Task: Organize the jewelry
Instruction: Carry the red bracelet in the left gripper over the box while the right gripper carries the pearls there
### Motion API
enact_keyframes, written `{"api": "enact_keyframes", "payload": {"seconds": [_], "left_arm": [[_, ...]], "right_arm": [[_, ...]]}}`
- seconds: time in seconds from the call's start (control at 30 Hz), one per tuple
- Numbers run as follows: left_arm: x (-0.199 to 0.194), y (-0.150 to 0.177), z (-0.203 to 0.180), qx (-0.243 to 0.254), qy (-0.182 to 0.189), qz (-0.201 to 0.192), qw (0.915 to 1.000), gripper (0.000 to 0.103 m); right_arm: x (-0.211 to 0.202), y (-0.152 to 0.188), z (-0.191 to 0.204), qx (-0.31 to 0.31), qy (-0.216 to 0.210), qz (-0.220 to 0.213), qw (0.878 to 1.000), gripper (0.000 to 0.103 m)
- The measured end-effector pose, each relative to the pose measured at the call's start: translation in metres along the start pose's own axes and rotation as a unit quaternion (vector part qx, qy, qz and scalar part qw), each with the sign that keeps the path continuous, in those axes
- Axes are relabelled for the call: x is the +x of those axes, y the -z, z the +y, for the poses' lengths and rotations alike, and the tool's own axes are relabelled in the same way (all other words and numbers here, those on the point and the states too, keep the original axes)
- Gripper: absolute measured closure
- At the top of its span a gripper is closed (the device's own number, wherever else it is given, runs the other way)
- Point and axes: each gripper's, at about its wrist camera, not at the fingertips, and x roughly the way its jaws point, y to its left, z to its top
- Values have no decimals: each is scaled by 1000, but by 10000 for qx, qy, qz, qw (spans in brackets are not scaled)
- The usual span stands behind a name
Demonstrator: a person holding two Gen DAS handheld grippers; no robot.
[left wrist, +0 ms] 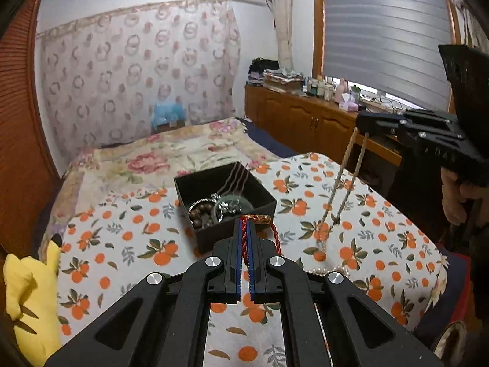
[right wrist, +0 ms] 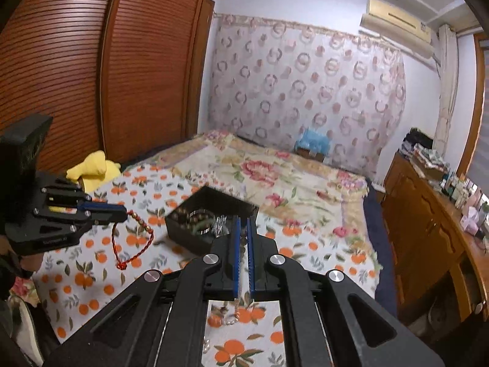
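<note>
1. A yellow plush toy (left wrist: 30,293) sits at 8 o'clock in the left wrist view, at the edge of the orange-print cloth (left wrist: 128,250).
2. The left gripper (left wrist: 244,229) is closed almost fully on a red cord bracelet (left wrist: 244,238). The cord runs between the blue-edged fingers and a beaded stretch crosses just past the tips. In the right wrist view the bracelet's loop (right wrist: 134,241) hangs free above the cloth at 9 o'clock.
3. A black box (left wrist: 226,202) stands on the cloth just beyond the left gripper's tips, near centre. It holds a brown bead bracelet (left wrist: 200,214), a silver piece (left wrist: 227,206) and thin chains leaning on its far wall.
4. The right gripper (left wrist: 362,127), at 3 o'clock, is pinched shut on a pale bead necklace (left wrist: 336,189). Two strands drop from its tips to the cloth, where the lower end rests.
5. A few pearls (left wrist: 336,270) lie on the cloth at 5 o'clock, beside the left gripper's body.
</note>
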Motion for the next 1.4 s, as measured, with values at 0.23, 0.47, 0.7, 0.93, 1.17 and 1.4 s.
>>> {"api": "enact_keyframes", "payload": {"seconds": [0.23, 0.47, 0.7, 0.93, 1.17, 1.4], "left_arm": [[-3, -7, 6, -35, -72, -99, 9999, 101], [10, -15, 17, -75, -151, -76, 9998, 101], [25, -25, 31, -168, -233, -56, 9996, 101], [40, -36, 42, -230, -286, -54, 9993, 101], [59, -48, 51, -239, -308, 11, 9992, 101], [81, -54, 59, -275, -370, 95, 9989, 101]], "right_arm": [[-5, -26, -9, 11, 28, -215, 9998, 98], [3, -55, -16, -26, -4, -405, 9992, 98], [17, -82, -17, -100, -101, -586, 9982, 98], [38, -102, -17, -164, -271, -676, 9972, 98], [71, -91, -10, -115, -510, -418, 9978, 98], [113, -56, -1, -16, -714, 143, 9973, 98]]}}
